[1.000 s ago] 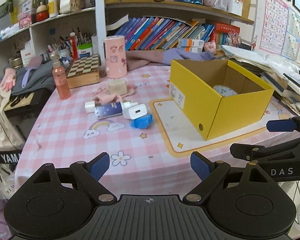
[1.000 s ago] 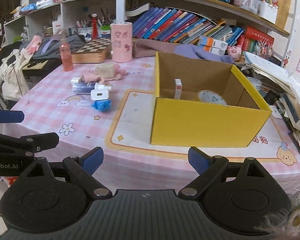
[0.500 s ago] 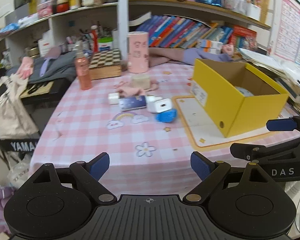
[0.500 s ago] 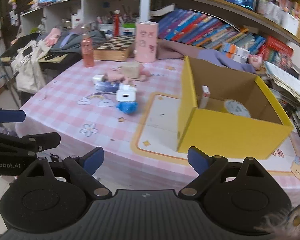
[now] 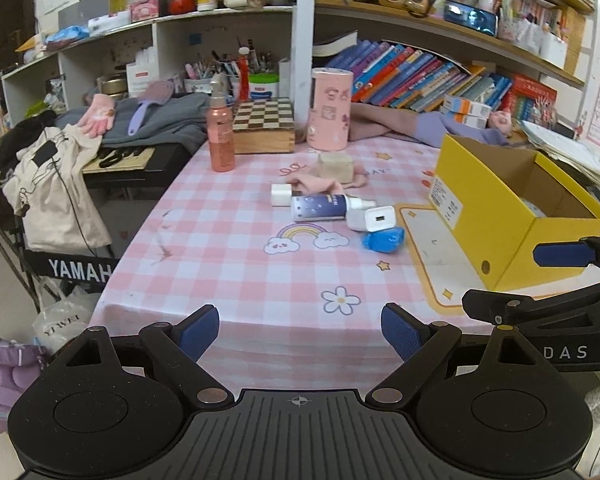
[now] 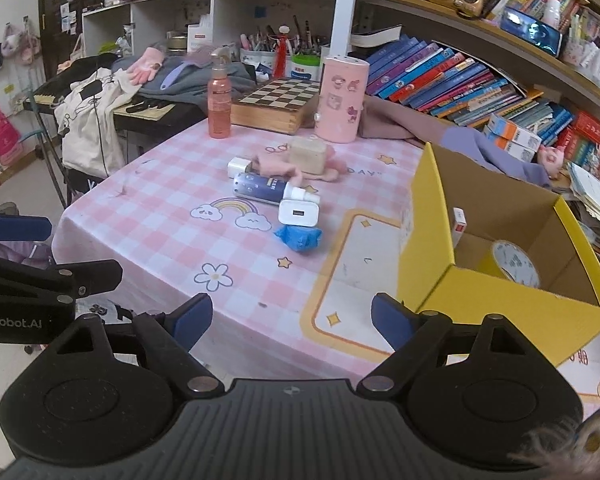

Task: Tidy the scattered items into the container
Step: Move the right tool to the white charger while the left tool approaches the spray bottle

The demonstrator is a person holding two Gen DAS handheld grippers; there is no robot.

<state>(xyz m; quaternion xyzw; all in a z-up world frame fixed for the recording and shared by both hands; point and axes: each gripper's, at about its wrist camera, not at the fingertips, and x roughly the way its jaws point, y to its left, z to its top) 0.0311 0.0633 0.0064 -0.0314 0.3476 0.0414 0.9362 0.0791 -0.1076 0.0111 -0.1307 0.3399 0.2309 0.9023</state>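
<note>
A yellow cardboard box (image 5: 480, 216) (image 6: 428, 248) stands open at the right of the pink checked table; a tape roll (image 6: 516, 266) and a small red-and-white box (image 6: 459, 224) lie inside. Mid-table lies a cluster: white charger (image 5: 371, 218) (image 6: 299, 213), blue crumpled wrapper (image 5: 383, 239) (image 6: 299, 237), dark blue spray bottle (image 5: 320, 206) (image 6: 260, 188), pink cloth (image 5: 320, 184) with a beige block (image 5: 336, 166) on it. My left gripper (image 5: 300, 330) hangs open over the near table edge, far from the cluster. My right gripper (image 6: 290, 320) has empty jaws that are closing, near the box's front corner.
At the back stand a pink spray bottle (image 5: 220, 136), a chessboard box (image 5: 264, 124) and a pink cylinder (image 5: 330, 110). Bookshelves rise behind. A keyboard with clothes (image 5: 60, 168) sits off the table's left edge. Piled papers (image 6: 596, 196) lie right of the box.
Both views have swung left: the box has slid toward the right of each frame and the item cluster toward the middle. The right gripper's fingers have come slightly closer together.
</note>
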